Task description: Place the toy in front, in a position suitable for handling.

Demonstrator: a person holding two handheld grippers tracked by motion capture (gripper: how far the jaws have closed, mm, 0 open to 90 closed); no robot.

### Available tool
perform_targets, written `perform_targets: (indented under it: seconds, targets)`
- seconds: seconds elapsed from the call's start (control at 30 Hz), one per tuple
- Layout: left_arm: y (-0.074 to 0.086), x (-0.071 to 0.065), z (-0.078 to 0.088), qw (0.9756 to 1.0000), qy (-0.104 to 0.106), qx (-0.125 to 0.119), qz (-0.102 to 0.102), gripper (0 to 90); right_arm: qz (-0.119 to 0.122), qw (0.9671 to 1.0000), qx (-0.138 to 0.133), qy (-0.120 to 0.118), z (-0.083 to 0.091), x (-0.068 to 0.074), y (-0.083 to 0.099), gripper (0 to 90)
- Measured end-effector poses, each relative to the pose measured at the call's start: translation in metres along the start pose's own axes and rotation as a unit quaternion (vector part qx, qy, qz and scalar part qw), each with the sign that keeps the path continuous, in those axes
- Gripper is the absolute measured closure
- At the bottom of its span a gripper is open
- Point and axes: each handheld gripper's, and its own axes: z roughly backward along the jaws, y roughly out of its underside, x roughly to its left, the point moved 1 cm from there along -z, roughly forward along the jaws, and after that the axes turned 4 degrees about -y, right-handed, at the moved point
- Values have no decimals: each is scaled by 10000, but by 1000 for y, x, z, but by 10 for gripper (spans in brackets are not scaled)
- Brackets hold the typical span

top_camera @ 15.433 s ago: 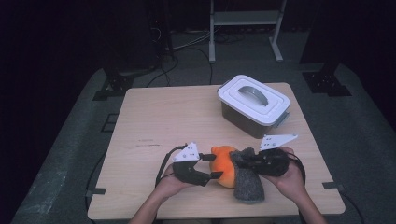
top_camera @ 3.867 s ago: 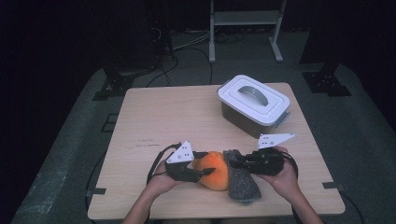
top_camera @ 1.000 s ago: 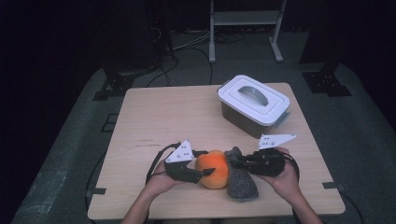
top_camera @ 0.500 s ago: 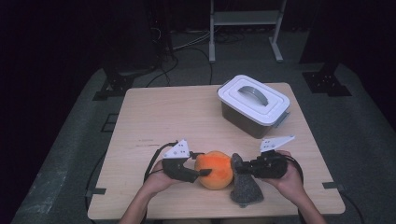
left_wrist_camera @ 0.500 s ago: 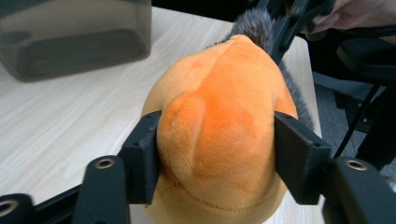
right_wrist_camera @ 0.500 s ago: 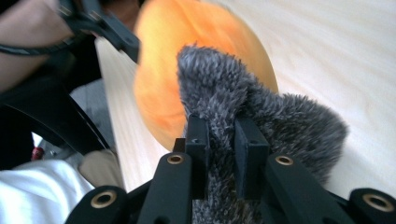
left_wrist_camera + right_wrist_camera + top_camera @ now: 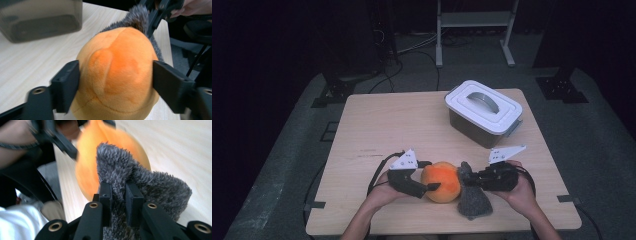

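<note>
**Orange plush ball and grey fuzzy cloth worked between two tools**

Near the front edge of the worktop (image 7: 377, 125), on the left, a hand holds the left tool (image 7: 435, 176) with its tips pointing toward the middle. Its jaws stand on either side of the orange plush ball (image 7: 442, 181) and have just been opening; seen from the left gripper view, the ball (image 7: 117, 72) sits between them with the left jaw against its flank and the right jaw at or just off its edge, so the pads look parted rather than pressing. The ball rests on the worktop, touching the grey fuzzy cloth (image 7: 472, 197) just to its right. Further right, the right tool (image 7: 466, 179) is clamped tight on a raised fold of that cloth (image 7: 150, 187), the rest of it sagging down onto the wood. Behind them, toward the far right corner and well apart, stands a lidded grey box (image 7: 483, 112) with its white lid on.
</note>
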Motion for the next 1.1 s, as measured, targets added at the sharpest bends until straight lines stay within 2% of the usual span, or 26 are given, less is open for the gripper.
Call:
perform_targets:
  seconds: [0.07, 0.13, 0.2, 0.27, 0.33, 0.37, 0.47, 0.5, 0.53, 0.57, 0.6, 0.73, 0.8, 0.9, 0.97, 1.03, 1.1]
  targets:
    - [3, 1, -1, 10000, 42, -58, 47, 241, -36, 10000, 82, 28, 0, -2, 4, 770]
    - [4, -1, -1, 9999, 43, -96, -16, 299, -27, 10000, -84, -22, 5, -1, 0, 770]
    - [3, -5, -3, 9996, 162, -88, -222, 349, 5, 9993, -363, -81, 11, 4, -8, 770]
    - [2, -11, -6, 9989, 234, -102, -396, 358, 102, 9983, -544, -166, 15, 9, -16, 770]
    - [2, -13, -8, 9986, 240, -107, -463, 341, 228, 9984, -485, -184, 13, 15, -20, 769]
    - [1, -13, -8, 9988, 252, -93, -404, 317, 270, 9987, -403, -155, 10, 16, -19, 769]
    - [1, -10, -10, 9994, 231, -6, -239, 200, 214, 9992, -270, -184, 3, 12, -13, 769]
    - [2, -10, -11, 9995, 248, -4, -217, 193, 159, 9992, -289, -232, 3, 10, -11, 769]
    - [3, -10, -11, 9992, 267, -4, -283, 216, 130, 9992, -296, -241, 4, 9, -9, 769]
    - [4, -10, -11, 9989, 253, -29, -384, 280, 133, 9993, -281, -226, 5, 7, -7, 769]
    - [4, -10, -11, 9989, 247, -27, -406, 310, 110, 9993, -269, -228, 5, 5, -5, 769]
    - [4, -8, -7, 9990, 156, -59, -416, 377, -63, 9998, -139, -117, 10, -3, 4, 769]
    - [3, -8, -5, 9991, 159, -115, -386, 393, -114, 9997, -196, -108, 13, -3, 5, 769]
    - [1, -10, -4, 9987, 107, -149, -481, 400, 95, 9992, -380, -75, 17, 5, -5, 768]
    - [2, -12, -7, 9984, 126, -118, -544, 399, 242, 9982, -507, -201, 16, 13, -12, 768]
    - [2, -12, -7, 9984, 112, -96, -548, 397, 345, 9987, -363, -131, 10, 16, -14, 769]
    - [2, -10, -6, 9987, 89, -82, -498, 395, 281, 9989, -320, -193, 6, 13, -10, 770]
